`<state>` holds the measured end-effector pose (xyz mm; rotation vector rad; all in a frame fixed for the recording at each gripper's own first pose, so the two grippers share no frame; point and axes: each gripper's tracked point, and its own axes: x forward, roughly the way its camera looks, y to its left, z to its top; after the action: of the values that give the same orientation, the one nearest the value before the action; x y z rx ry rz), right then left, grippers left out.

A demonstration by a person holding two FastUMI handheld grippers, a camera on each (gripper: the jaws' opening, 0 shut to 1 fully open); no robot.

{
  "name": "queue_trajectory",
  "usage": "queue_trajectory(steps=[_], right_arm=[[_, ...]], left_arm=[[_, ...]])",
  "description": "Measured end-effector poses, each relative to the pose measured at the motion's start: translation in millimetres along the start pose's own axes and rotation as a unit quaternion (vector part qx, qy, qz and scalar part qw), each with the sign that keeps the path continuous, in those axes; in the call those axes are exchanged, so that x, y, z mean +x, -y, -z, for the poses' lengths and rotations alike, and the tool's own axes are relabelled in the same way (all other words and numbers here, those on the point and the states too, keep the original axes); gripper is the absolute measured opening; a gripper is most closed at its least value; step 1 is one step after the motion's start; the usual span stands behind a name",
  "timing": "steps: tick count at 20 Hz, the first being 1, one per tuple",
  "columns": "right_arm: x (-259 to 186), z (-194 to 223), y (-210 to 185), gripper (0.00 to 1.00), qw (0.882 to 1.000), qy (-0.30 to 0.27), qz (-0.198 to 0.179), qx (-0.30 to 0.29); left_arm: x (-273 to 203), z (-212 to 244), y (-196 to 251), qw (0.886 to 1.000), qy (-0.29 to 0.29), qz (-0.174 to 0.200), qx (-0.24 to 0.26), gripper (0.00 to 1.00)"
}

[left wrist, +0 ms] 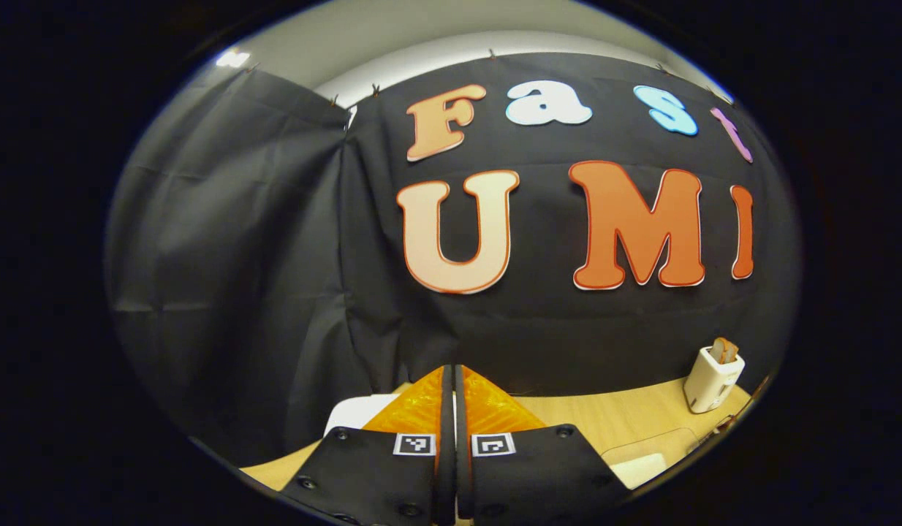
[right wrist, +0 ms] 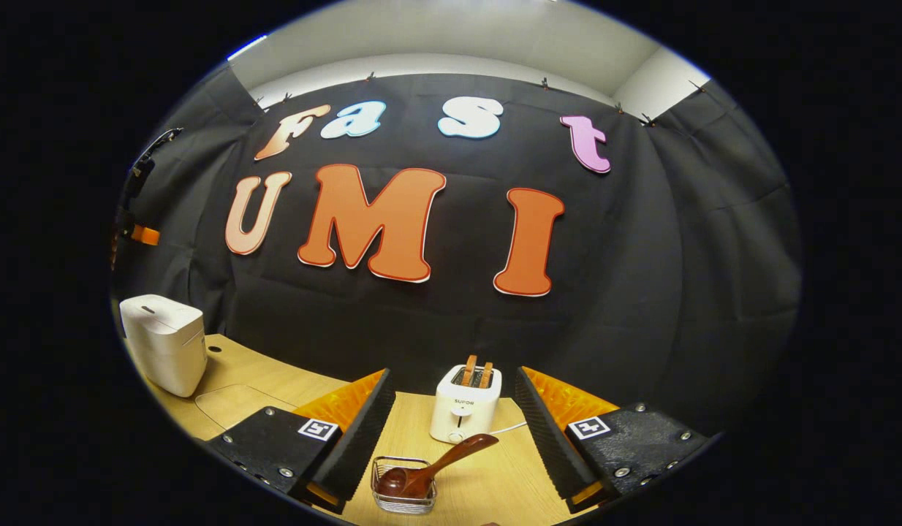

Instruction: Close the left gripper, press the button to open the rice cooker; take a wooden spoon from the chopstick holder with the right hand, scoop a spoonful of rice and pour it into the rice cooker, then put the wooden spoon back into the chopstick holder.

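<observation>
1. Right now the left gripper (left wrist: 451,409) has its jaws pressed together with nothing between them, raised above the wooden table (left wrist: 612,416).
2. Just beyond its fingers, in the left gripper view, a white corner of the rice cooker (left wrist: 356,413) peeks out at the lower left.
3. Off to the right on the table stands a white toaster (left wrist: 712,380) with bread in its slots.
4. Meanwhile the right gripper (right wrist: 455,424) has its jaws spread wide, holding nothing.
5. Between its fingers, low in the right gripper view, sits the wire chopstick holder (right wrist: 403,495) with the wooden spoon (right wrist: 433,467) lying tilted in it, bowl down, handle pointing up and right.
6. Behind the holder is the toaster; the rice cooker, lid shut, sits well apart at the table's far left.
</observation>
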<state>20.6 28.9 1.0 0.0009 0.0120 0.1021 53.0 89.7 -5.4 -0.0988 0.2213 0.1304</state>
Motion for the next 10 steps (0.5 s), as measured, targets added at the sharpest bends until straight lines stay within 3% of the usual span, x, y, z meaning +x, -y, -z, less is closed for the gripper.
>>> queue_trajectory(steps=[6, 10], right_arm=[[-3, 5, 6, 0.99, 1.000, -0.007, 0.007, -0.001], [-6, 11, 8, 0.99, 1.000, -0.017, 0.009, 0.000]], left_arm=[[19, 39, -26, 0.994, -0.102, -0.027, 0.019, 0.04], [21, 65, -29, 0.987, -0.159, -0.018, 0.018, 0.04]])
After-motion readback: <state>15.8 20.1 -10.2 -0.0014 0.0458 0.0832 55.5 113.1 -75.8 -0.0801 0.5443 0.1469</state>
